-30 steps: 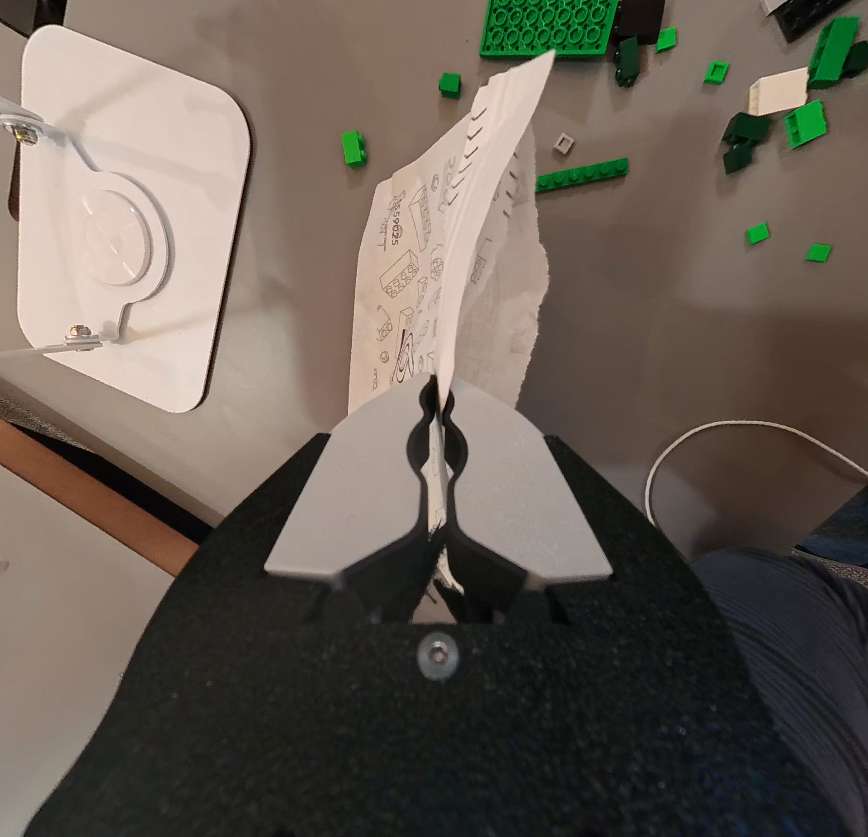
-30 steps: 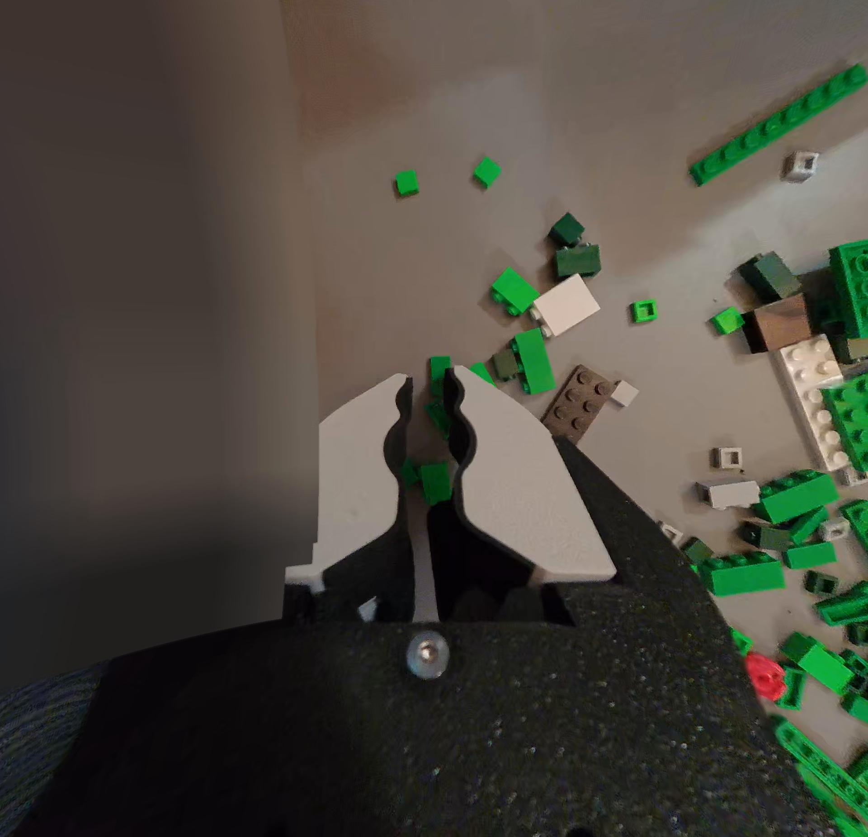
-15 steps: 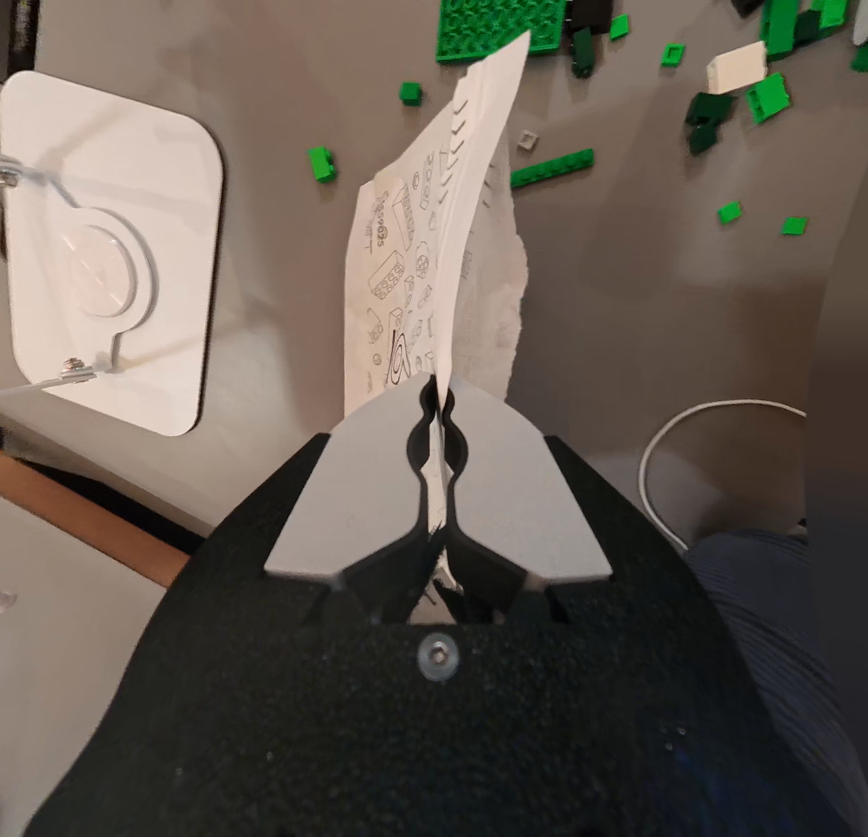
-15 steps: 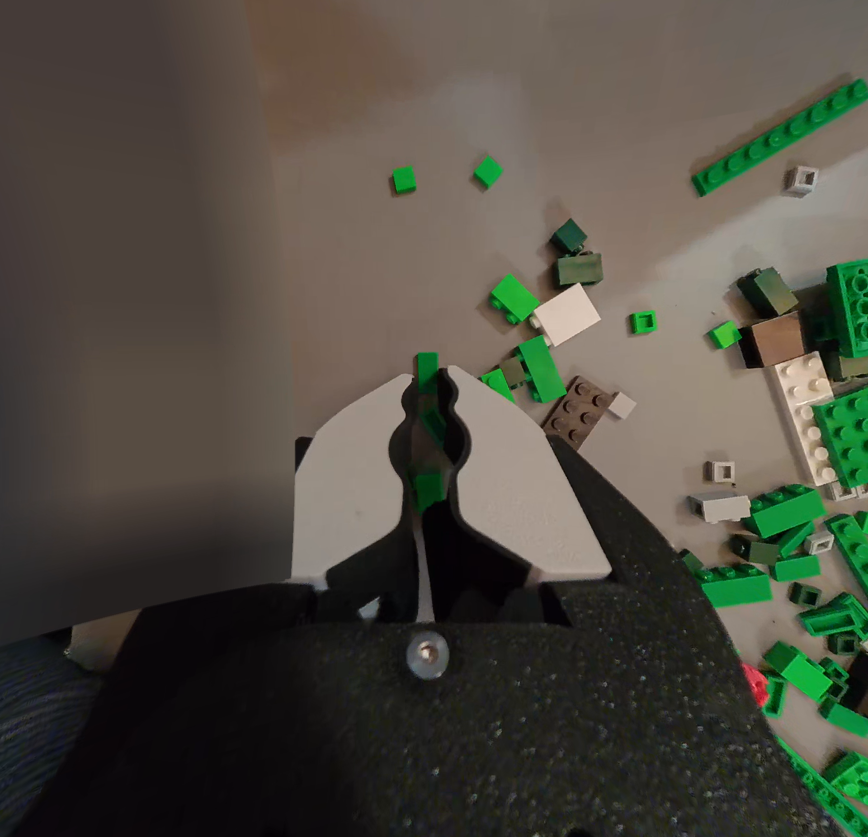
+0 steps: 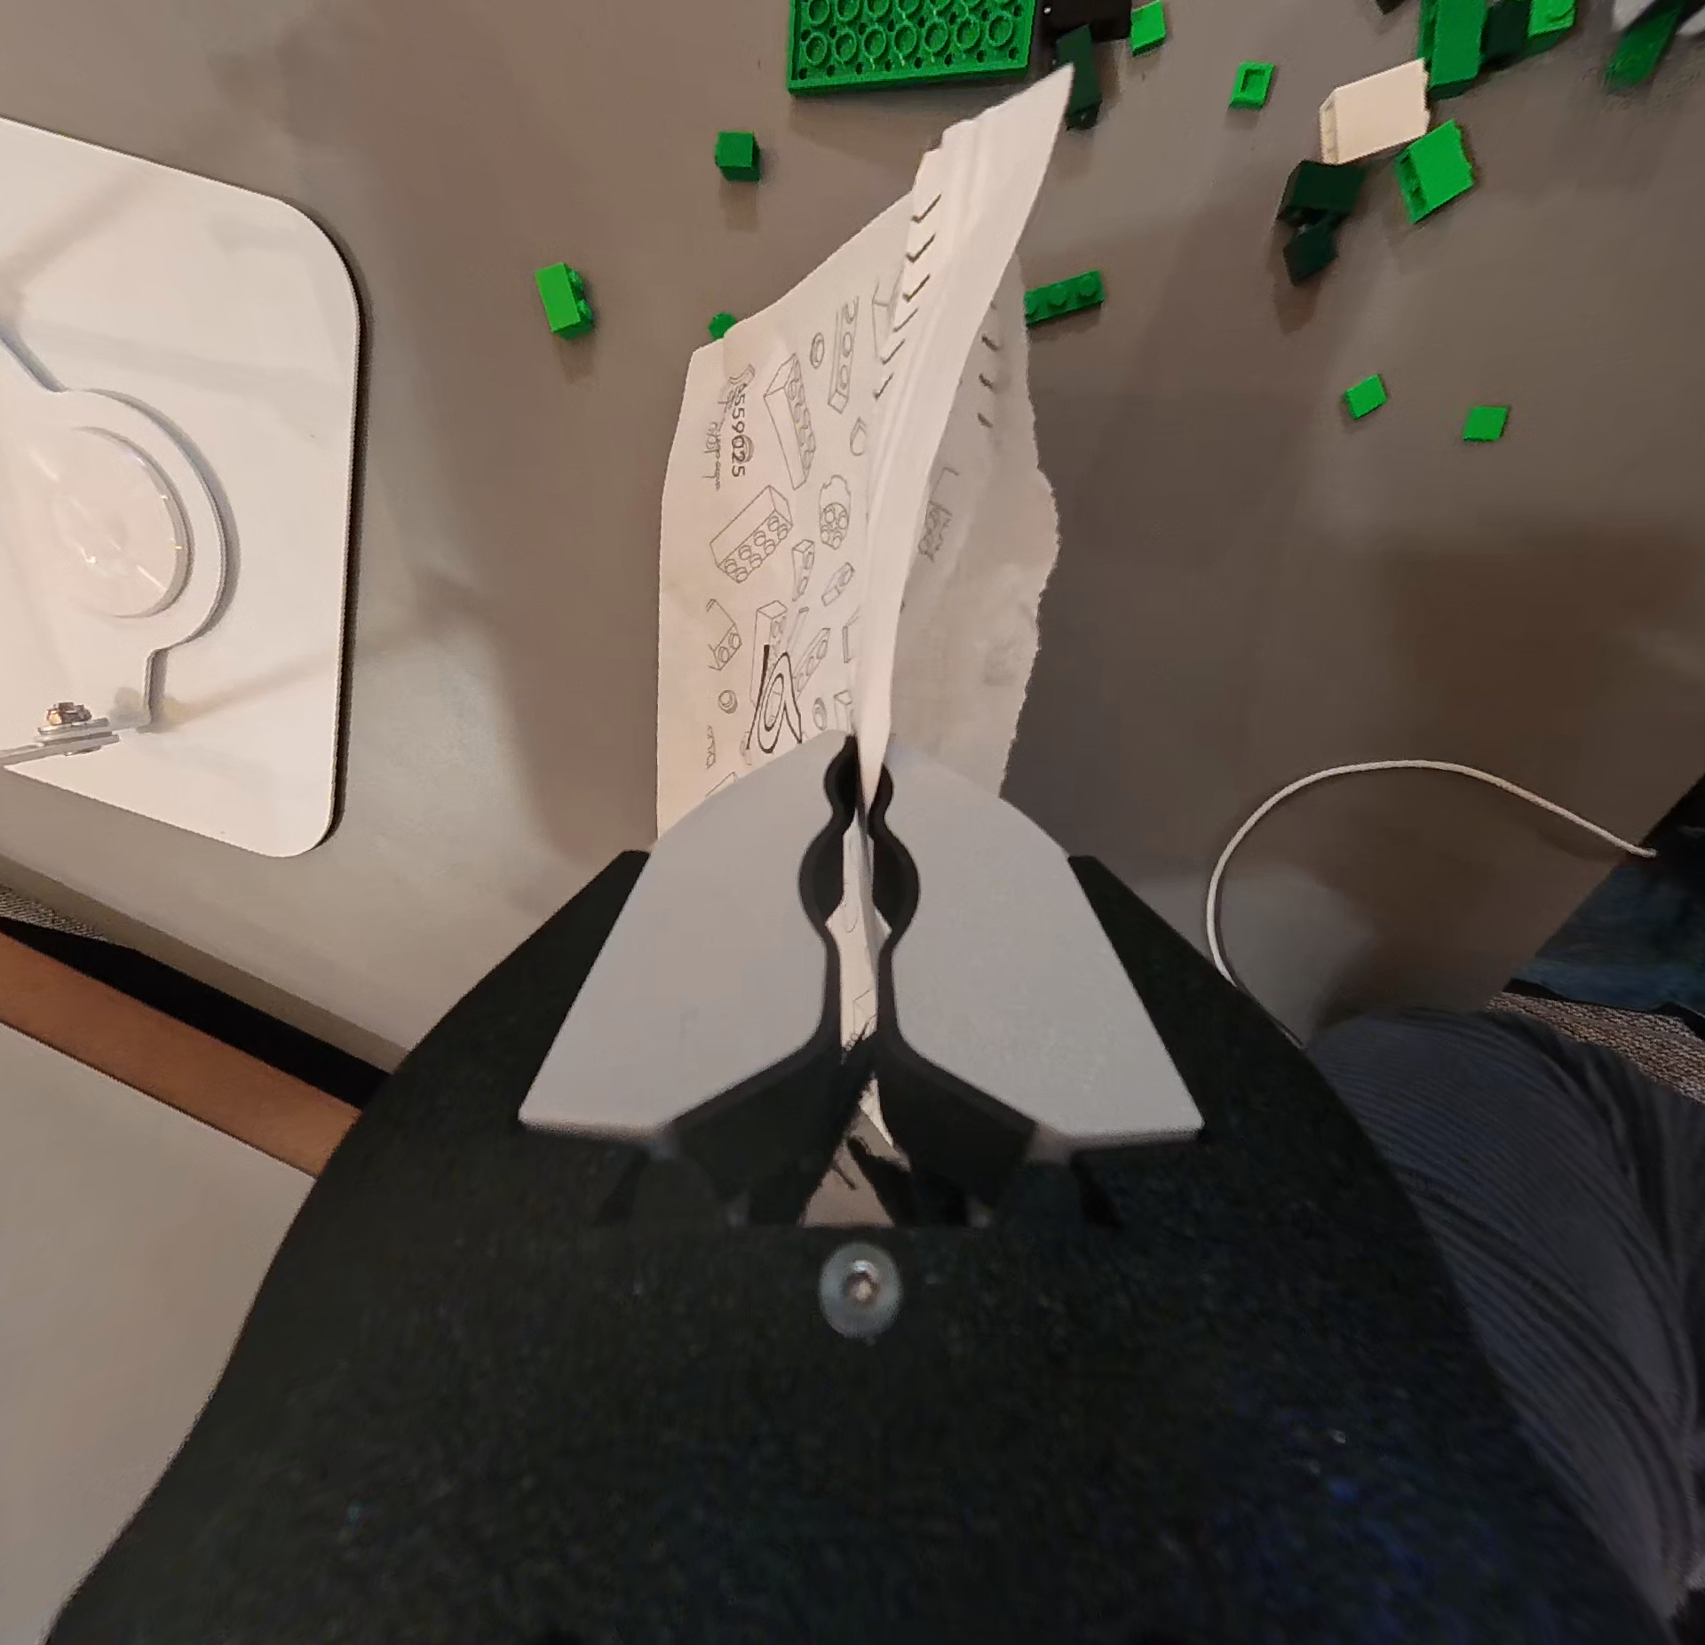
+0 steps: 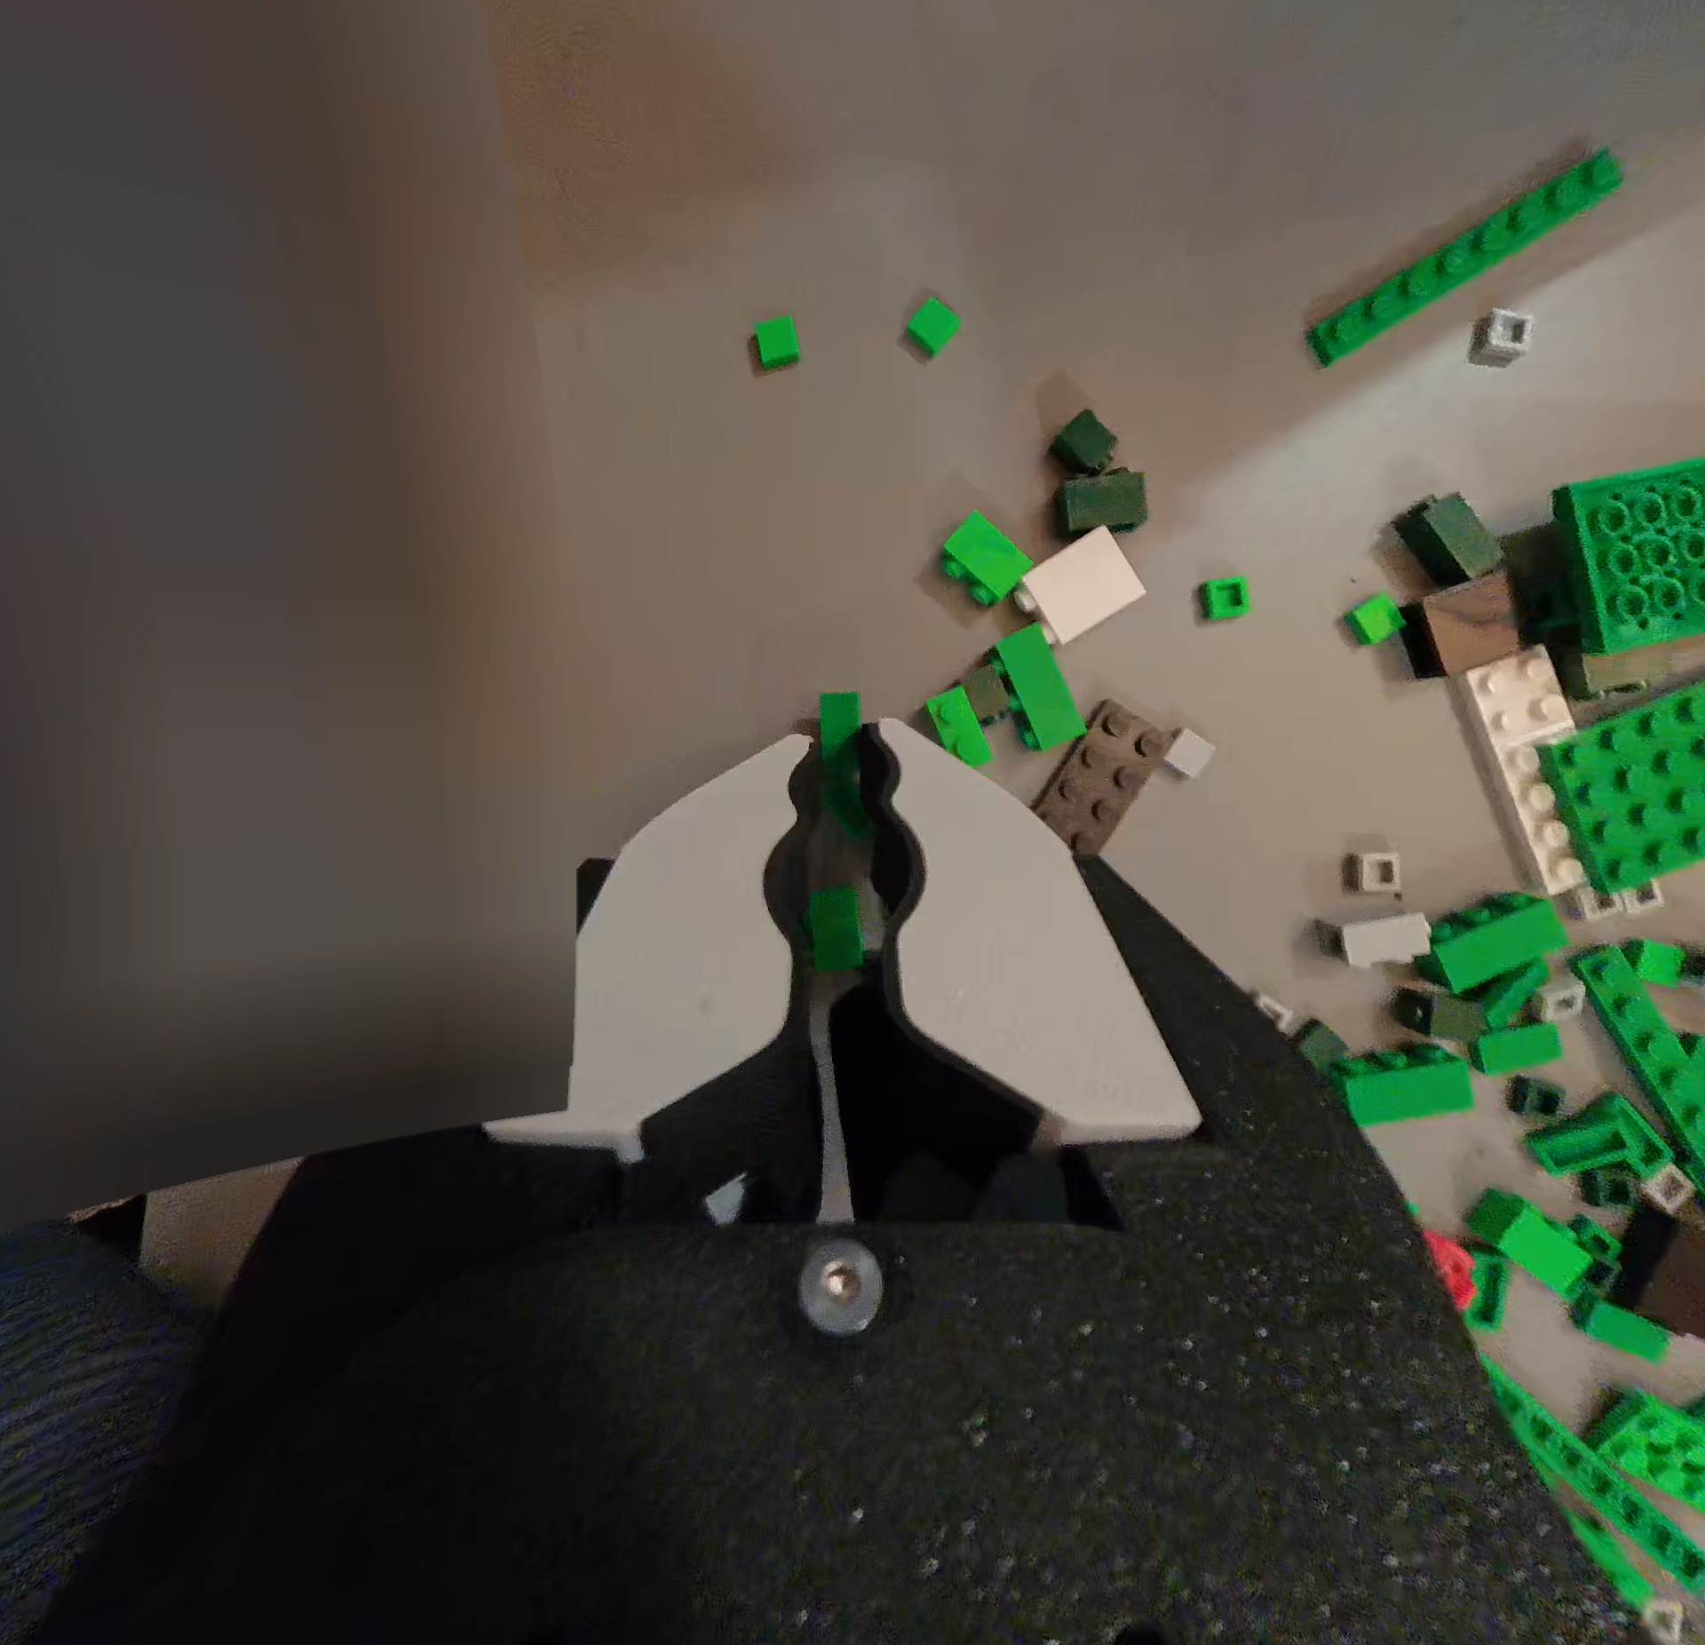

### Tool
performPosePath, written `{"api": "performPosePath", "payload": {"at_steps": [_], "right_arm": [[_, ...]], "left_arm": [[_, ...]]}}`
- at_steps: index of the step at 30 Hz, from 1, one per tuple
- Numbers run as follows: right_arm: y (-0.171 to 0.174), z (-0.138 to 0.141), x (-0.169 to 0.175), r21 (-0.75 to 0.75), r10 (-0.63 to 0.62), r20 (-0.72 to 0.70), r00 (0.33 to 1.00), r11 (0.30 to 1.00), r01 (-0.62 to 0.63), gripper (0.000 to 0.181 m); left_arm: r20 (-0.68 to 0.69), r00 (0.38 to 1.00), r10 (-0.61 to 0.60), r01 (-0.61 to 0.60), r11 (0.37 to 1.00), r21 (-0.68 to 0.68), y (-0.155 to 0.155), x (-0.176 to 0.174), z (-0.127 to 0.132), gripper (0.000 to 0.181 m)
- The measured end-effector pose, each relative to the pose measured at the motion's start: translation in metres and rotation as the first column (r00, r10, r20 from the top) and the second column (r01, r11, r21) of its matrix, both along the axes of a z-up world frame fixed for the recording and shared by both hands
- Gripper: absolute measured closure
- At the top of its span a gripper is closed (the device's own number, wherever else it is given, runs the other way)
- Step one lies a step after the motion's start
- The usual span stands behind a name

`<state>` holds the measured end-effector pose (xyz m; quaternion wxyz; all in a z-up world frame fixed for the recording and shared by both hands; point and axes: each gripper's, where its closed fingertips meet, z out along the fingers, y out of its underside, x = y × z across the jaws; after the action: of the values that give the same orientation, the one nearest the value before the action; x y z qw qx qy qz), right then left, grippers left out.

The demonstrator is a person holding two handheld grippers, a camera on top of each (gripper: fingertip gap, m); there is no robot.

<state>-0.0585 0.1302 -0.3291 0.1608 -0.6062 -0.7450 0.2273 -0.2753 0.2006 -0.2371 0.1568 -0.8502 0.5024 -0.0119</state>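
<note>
the left tongs [image 5: 863, 761] are clamped together on a white paper instruction sheet [image 5: 784, 530], which stands on edge between the two grey fingers [image 5: 701, 955] and rises away from them, folded and curling, with line drawings of bricks on its visible pages. the sheet is held above a grey worktop [image 5: 517, 456]. to the left on the worktop lies a white rounded plate [image 5: 258, 512] with a clear round disc and a metal bracket fixed on it. beyond the sheet lies a large green studded baseplate [image 5: 909, 9], underside up, with small green bricks scattered near it, among them a single green brick [image 5: 563, 299] and a white brick [image 5: 1375, 110]. a white cable [image 5: 1292, 798] loops on the worktop to the right, beside dark blue ribbed fabric [image 5: 1522, 1232].

the right tongs [image 6: 844, 738] are closed on a thin green brick piece [image 6: 838, 733], gripped upright between the tips, its top edge showing just past them. another green piece [image 6: 835, 927] shows lower in the gap between the fingers; whether it is part of the same piece cannot be told. just to the right on the worktop lie a dark grey studded plate [image 6: 1098, 784], a white smooth brick [image 6: 1084, 581] and dark green bricks [image 6: 1098, 498]. farther off lies a long narrow green plate [image 6: 1467, 253], and a heap of green bricks [image 6: 1495, 1047] fills the right side. the left part of this view is a blurred patch. no containers are in view; all bricks lie loose.
</note>
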Motion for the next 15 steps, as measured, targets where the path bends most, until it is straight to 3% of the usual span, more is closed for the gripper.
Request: {"api": "performPosePath", "payload": {"at_steps": [1, 15], "right_arm": [[0.001, 0.002, 0.003, -0.001, -0.005, -0.005, 1.000, 1.000, 0.005, 0.173], [0.004, -0.001, 0.014, -0.008, -0.034, 0.033, 0.999, 0.999, 0.034, 0.173]], "left_arm": [[-0.001, 1.000, 0.000, 0.000, 1.000, 0.002, 0.000, 0.000, 0.000, 0.181], [0.004, 1.000, 0.002, -0.002, 1.000, 0.001, 0.000, 0.001, 0.001, 0.181]]}}
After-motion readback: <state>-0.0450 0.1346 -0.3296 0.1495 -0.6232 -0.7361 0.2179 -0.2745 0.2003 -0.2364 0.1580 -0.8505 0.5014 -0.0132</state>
